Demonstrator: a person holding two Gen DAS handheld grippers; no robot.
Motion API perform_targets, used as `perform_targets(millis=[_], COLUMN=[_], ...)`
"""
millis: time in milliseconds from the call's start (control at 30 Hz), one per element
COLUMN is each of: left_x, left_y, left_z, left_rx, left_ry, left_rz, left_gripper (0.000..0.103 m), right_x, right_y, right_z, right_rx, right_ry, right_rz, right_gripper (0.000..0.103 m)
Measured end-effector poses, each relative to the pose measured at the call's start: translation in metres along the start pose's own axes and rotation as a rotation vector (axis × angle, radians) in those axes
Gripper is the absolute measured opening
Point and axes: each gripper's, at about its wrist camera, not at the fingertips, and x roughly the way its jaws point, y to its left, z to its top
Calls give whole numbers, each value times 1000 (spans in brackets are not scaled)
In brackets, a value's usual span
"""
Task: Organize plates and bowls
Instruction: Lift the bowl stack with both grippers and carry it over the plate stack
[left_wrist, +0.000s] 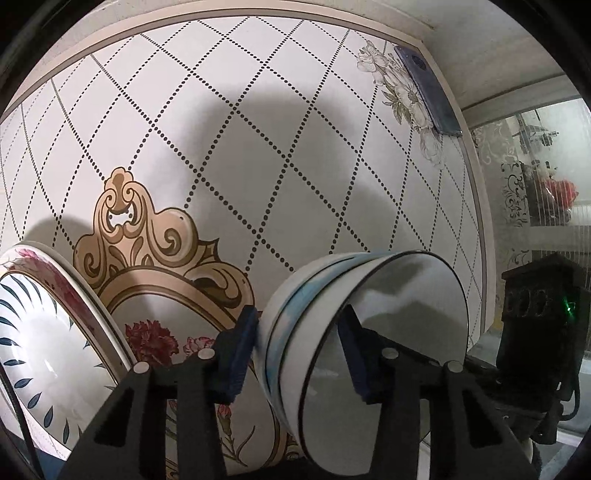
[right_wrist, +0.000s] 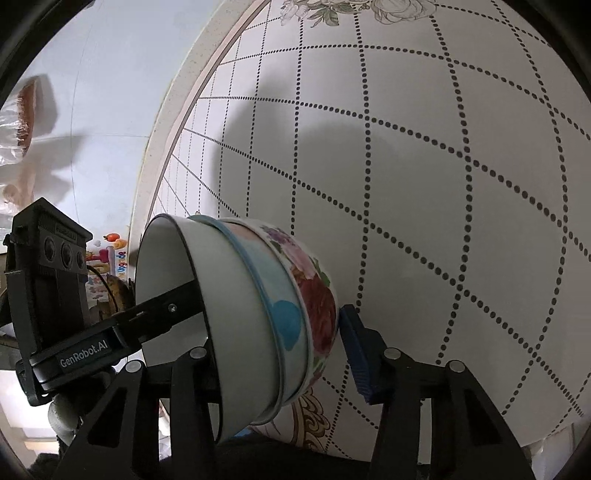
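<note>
Left wrist view: the left gripper (left_wrist: 299, 350) clamps the wall of the nested bowls (left_wrist: 317, 317), lower centre, one pad inside; plates (left_wrist: 55, 332) lie lower left on the table (left_wrist: 258, 147).

Right wrist view: the right gripper (right_wrist: 280, 343) straddles the bowls (right_wrist: 258, 314) at lower centre, right pad touching the floral bowl (right_wrist: 314, 295); its left pad is hidden.

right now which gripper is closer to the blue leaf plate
Left. The left gripper clamps the bowl stack right beside the blue leaf plate. The right gripper holds the stack from its far side, away from the plate.
</note>
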Motion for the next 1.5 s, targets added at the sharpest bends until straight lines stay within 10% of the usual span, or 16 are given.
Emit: perform_targets(millis=[933,1500], left_x=[-33,-115], left_y=[27,142], left_z=[5,-40], left_rx=[-48,-252], left_ry=[-104,-263], left_rz=[-25,-6], left_gripper=[42,42], right_x=[-10,45], right_y=[46,163], right_z=[13,5], right_rx=[-108,-331], right_ry=[-15,116], right_rz=[-72,-32], right_gripper=[51,51])
